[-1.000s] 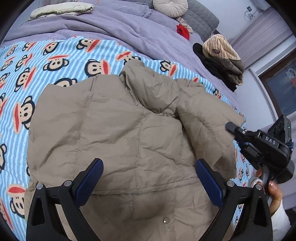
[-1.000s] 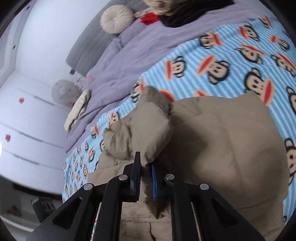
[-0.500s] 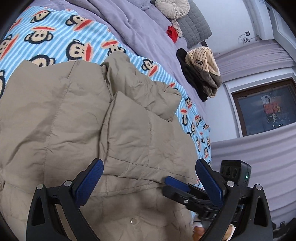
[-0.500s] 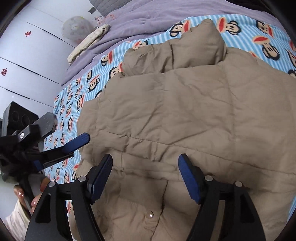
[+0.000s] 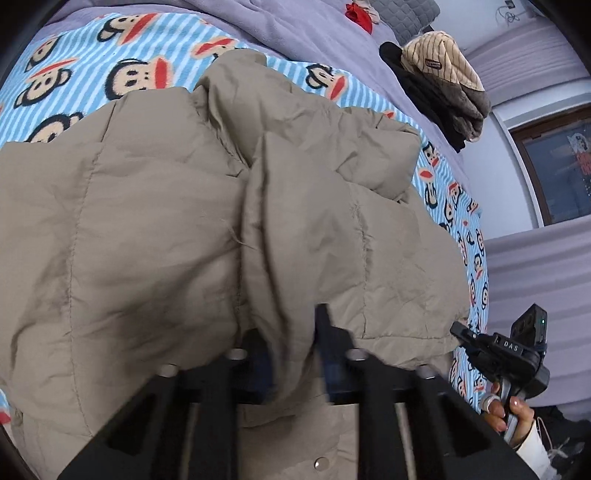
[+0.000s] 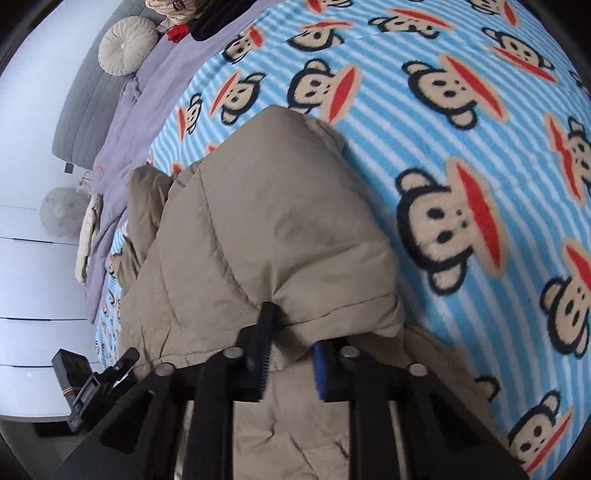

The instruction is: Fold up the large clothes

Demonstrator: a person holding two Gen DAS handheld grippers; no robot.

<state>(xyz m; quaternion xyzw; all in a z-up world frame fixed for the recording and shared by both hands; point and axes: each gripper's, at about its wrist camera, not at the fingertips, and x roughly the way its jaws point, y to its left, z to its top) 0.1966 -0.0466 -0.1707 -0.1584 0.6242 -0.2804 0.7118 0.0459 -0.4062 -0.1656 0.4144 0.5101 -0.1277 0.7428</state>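
Observation:
A beige puffer jacket (image 5: 155,229) lies spread on a blue striped monkey-print blanket (image 5: 122,62). My left gripper (image 5: 291,343) is shut on a bunched fold of the jacket's near edge, and the fabric hides the pads. In the right wrist view the jacket (image 6: 266,229) bulges up in front of my right gripper (image 6: 291,343). Its jaws are closing, with the jacket's edge pinched between the blue pads. A hand holds the right gripper (image 5: 458,328) at the jacket's right corner. The left gripper (image 6: 127,358) shows at the lower left of the right wrist view.
A lilac duvet (image 5: 295,29) covers the far part of the bed. A pile of striped and black clothes (image 5: 439,62) lies at the far right, a round cushion (image 6: 127,46) by the grey headboard. A white wardrobe (image 6: 29,277) and a dark window (image 5: 561,162) flank the bed.
Both grippers have dropped to the jacket's near edge. The left one, open before, has shut on a fold. The right one let go of the sleeve, opened, moved aside and closed on the hem.

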